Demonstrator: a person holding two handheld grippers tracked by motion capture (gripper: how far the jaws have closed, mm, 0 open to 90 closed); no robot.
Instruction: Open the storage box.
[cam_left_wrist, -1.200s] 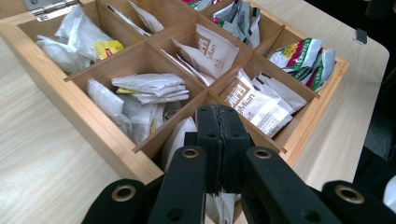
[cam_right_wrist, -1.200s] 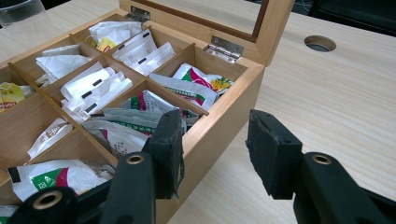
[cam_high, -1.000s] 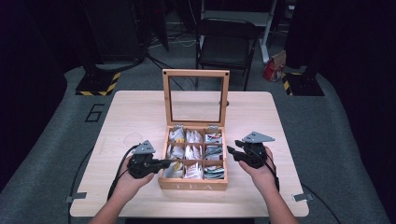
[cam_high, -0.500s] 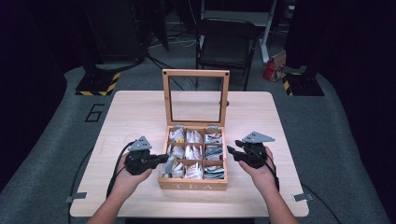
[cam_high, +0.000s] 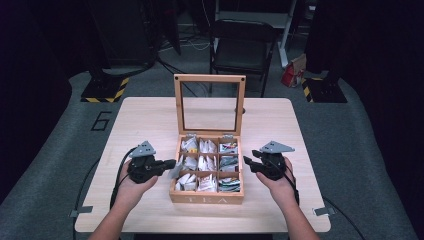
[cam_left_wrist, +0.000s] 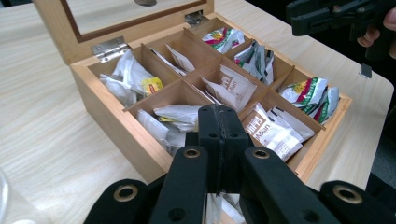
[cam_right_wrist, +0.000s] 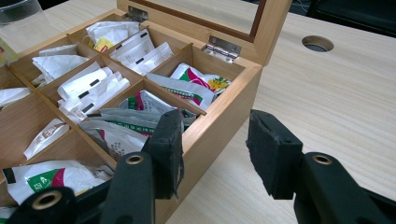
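Observation:
A wooden tea box (cam_high: 206, 197) stands mid-table with its glass lid (cam_high: 210, 79) upright. Its compartments hold paper tea bags (cam_left_wrist: 233, 88). My left gripper (cam_high: 172, 163) sits at the box's left wall with its jaws shut. A pale tea bag (cam_high: 175, 170) hangs from its tips and shows white under the jaws (cam_left_wrist: 217, 210). In its own view the left gripper (cam_left_wrist: 219, 121) points over the near compartments. My right gripper (cam_high: 247, 161) waits just right of the box. Its own view shows the right gripper (cam_right_wrist: 219, 135) open, with the box's wall ahead between its jaws.
A black chair (cam_high: 242, 45) stands behind the table and a red bag (cam_high: 294, 72) lies on the floor. The tabletop (cam_high: 150, 120) has a round cable hole (cam_right_wrist: 317, 43) beyond the lid. A clear plastic item (cam_right_wrist: 18, 14) sits left of the box.
My left gripper has drawn back a little to the left, from inside the box to its left wall, with the pale tea bag at its tips. The right gripper has not moved.

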